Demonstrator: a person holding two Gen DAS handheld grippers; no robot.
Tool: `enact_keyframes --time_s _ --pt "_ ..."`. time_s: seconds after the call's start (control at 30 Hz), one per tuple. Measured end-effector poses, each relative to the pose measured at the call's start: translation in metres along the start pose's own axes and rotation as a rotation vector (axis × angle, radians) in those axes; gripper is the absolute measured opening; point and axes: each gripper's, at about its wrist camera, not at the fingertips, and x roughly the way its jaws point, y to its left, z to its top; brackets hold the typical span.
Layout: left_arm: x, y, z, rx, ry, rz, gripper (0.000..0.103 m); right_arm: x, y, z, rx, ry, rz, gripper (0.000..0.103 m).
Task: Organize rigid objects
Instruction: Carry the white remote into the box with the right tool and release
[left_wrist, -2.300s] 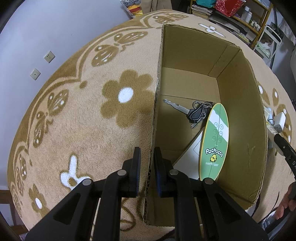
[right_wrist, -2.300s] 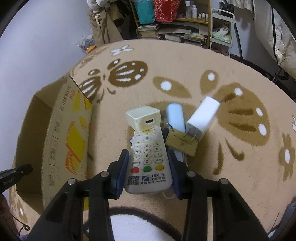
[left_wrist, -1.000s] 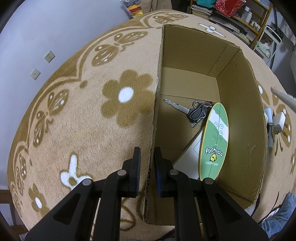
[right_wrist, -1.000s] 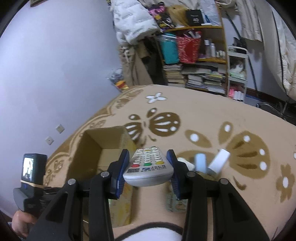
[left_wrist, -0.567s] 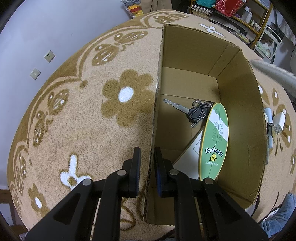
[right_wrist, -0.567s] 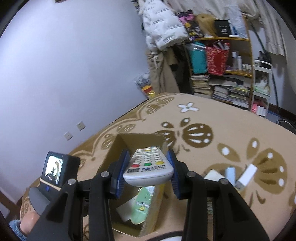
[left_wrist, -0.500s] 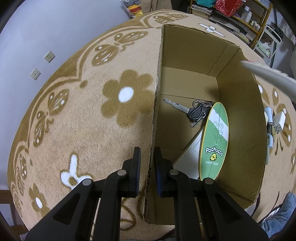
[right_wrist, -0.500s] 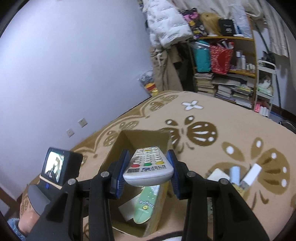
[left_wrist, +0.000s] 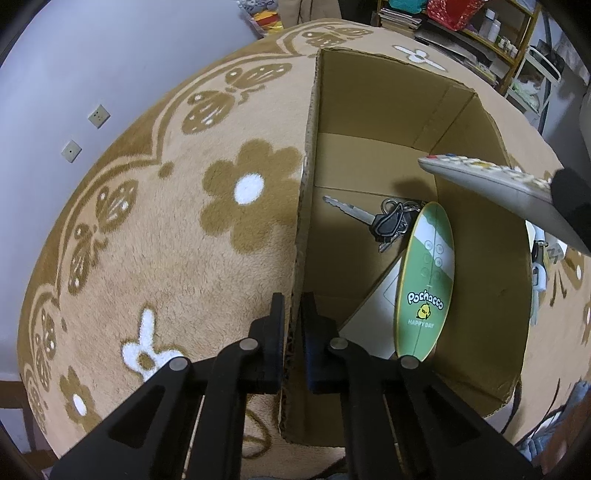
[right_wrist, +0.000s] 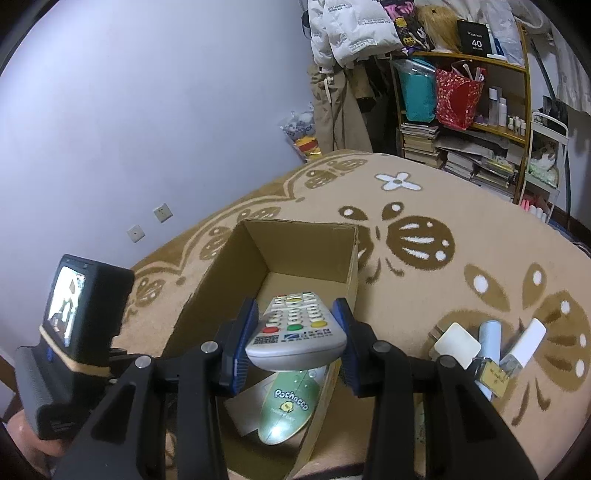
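Note:
An open cardboard box (left_wrist: 476, 280) (right_wrist: 221, 273) stands on a flowered carpet. My left gripper (left_wrist: 292, 314) is shut on the box's left wall near its front corner. Inside the box lie a bunch of keys (left_wrist: 384, 218), a green oval Pochacco board (left_wrist: 424, 284) (right_wrist: 288, 406) leaning on the right wall, and a white card (left_wrist: 373, 325). My right gripper (right_wrist: 293, 338) is shut on a grey remote control (right_wrist: 297, 336) (left_wrist: 491, 184), held above the box's opening. In the left wrist view the remote reaches in from the right over the box's right wall.
On the carpet right of the box lie a cream square charger (right_wrist: 457, 346), a pale blue tube (right_wrist: 489, 341), a white adapter (right_wrist: 524, 347) and a brass tag (right_wrist: 493, 376). The left gripper's camera body (right_wrist: 74, 332) stands left of the box. Shelves and clothes line the back wall.
My right gripper has carried the remote from beside the box to over its opening and tipped downward. The remote now shows over the box in the left wrist view. The left gripper has stayed put.

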Motion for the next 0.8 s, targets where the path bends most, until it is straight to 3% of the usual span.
enact_keyframes --time_s 0.23,0.8 --pt "0.000 -0.002 0.000 0.011 -0.001 0.006 0.007 0.008 0.002 0.002 0.002 -0.021 -0.020 0.044" --pt "0.000 -0.001 0.000 0.014 0.001 0.010 0.010 0.034 0.010 -0.011 -0.105 0.038 -0.099 0.044"
